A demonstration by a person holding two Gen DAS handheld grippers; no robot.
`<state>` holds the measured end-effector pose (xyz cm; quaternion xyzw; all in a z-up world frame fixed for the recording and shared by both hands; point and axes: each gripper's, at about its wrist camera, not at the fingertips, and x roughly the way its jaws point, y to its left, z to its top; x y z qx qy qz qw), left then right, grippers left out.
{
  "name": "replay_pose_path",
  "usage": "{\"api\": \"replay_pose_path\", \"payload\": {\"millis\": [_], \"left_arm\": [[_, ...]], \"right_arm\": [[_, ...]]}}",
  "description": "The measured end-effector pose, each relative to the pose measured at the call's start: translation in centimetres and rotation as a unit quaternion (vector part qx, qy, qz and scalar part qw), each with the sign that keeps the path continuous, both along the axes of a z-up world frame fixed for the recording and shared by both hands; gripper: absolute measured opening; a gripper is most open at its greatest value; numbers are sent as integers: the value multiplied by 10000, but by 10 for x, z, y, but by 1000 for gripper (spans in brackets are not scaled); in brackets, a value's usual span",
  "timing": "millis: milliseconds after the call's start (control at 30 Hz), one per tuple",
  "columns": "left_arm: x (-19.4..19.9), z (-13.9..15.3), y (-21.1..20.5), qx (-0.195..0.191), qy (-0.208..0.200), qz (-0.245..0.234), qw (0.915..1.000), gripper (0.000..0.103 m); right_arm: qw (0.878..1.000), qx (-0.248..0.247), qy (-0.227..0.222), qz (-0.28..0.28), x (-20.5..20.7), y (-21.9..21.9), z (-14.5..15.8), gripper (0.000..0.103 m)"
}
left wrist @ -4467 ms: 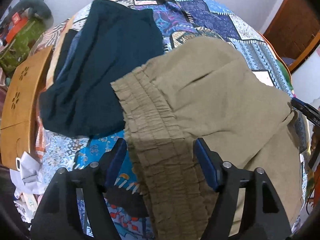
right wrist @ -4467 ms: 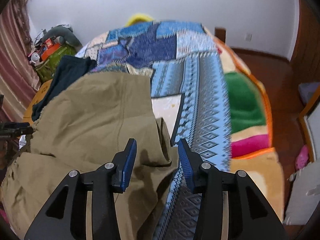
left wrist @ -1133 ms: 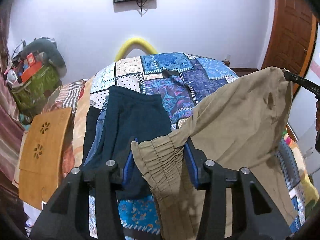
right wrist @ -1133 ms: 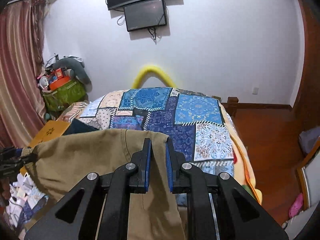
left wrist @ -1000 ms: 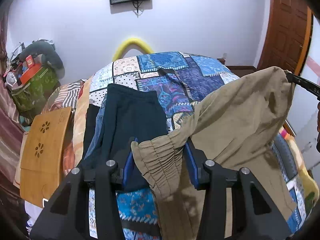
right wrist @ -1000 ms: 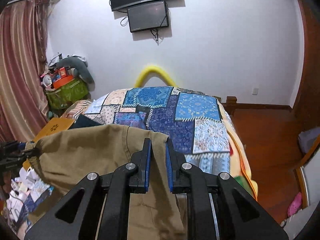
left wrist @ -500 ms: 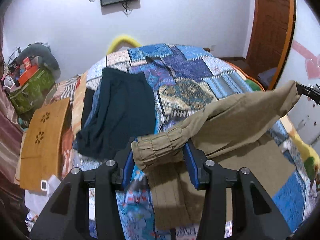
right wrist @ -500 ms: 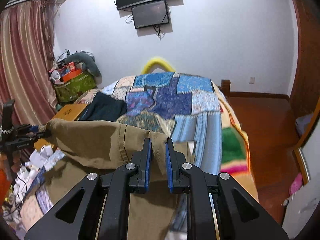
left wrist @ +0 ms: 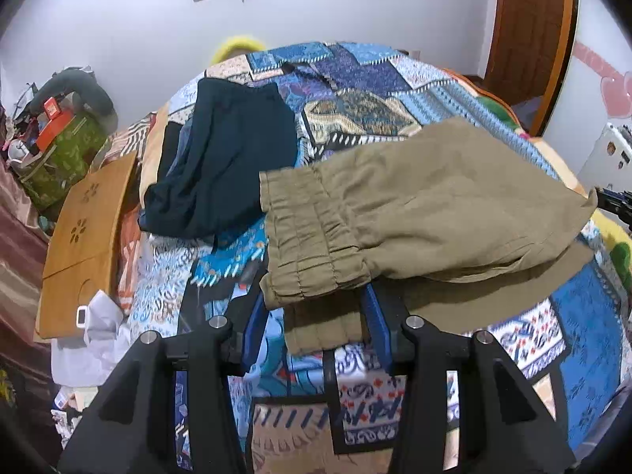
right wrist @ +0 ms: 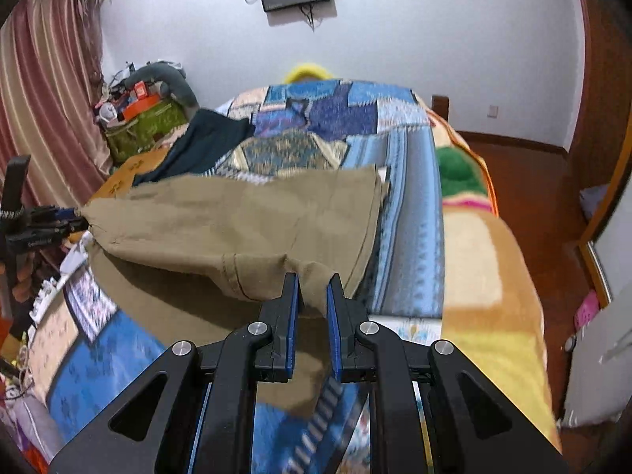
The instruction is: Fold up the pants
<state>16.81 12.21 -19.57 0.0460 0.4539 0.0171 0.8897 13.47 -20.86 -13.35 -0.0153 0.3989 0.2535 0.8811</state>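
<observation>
Khaki pants (left wrist: 426, 205) hang stretched between my two grippers above a patchwork bedspread (left wrist: 355, 91). My left gripper (left wrist: 316, 308) is shut on the gathered elastic waistband (left wrist: 308, 237). My right gripper (right wrist: 313, 296) is shut on the other end of the pants (right wrist: 252, 221), at a seamed edge. The upper fabric lies folded over a lower layer that drapes down onto the bed. The right gripper shows at the far right of the left wrist view (left wrist: 616, 205); the left gripper shows at the far left of the right wrist view (right wrist: 43, 221).
A dark teal garment (left wrist: 229, 146) lies on the bed's left side. A wooden folding board (left wrist: 83, 237) and white clutter sit by the left edge. A green bag (left wrist: 59, 154) stands by the wall. A wooden door (left wrist: 529, 27) is at right.
Both grippers have come down toward the bed with the pants. The pants now stretch flatter and lower, with the bottom layer resting on the bedspread.
</observation>
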Motion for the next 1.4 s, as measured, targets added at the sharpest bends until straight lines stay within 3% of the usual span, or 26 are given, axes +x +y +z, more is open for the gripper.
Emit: {"api": "replay_pose_path", "payload": {"millis": [133, 300, 400, 467, 500, 567, 667, 733, 800, 1067, 1233, 1400], "left_arm": [[-12, 1, 1, -52, 34, 55, 10000, 46], [-25, 16, 0, -10, -108, 79, 9999, 48], [-30, 28, -8, 140, -255, 63, 9996, 57], [-32, 36, -16, 177, -355, 22, 9992, 81], [-32, 39, -20, 170, -389, -21, 9991, 86], [-32, 44, -31, 206, -444, -206, 9986, 91], [-28, 41, -50, 518, -384, -467, 9968, 94], [-26, 35, -62, 771, -331, -633, 9945, 94], [-23, 26, -72, 918, -269, -799, 9922, 94], [-2, -10, -93, 1156, 76, -1261, 9852, 94], [14, -10, -95, 1095, 82, -1363, 9846, 94], [17, 8, -95, 901, -101, -1528, 9841, 74]], "right_arm": [[9991, 80, 398, -143, -15, -9, -15, 16], [9987, -20, 416, -293, -35, -14, -15, 16], [9993, -72, 221, -281, -41, -12, -2, 19], [9996, -106, 59, -249, -45, -8, 6, 23], [9997, -121, -24, -215, -46, -5, 12, 29], [9997, -97, -189, -152, -48, 2, 22, 47], [9991, -40, -413, -7, -47, 16, 31, 54], [9989, -37, -459, 128, -46, 28, 32, 61], [9988, -2, -416, 244, -45, 38, 28, 61], [9964, -180, -70, 828, -44, 83, -2, 61], [9934, -337, -50, 1094, -40, 103, -13, 61], [9899, -425, -144, 1344, -34, 118, -13, 61]]}}
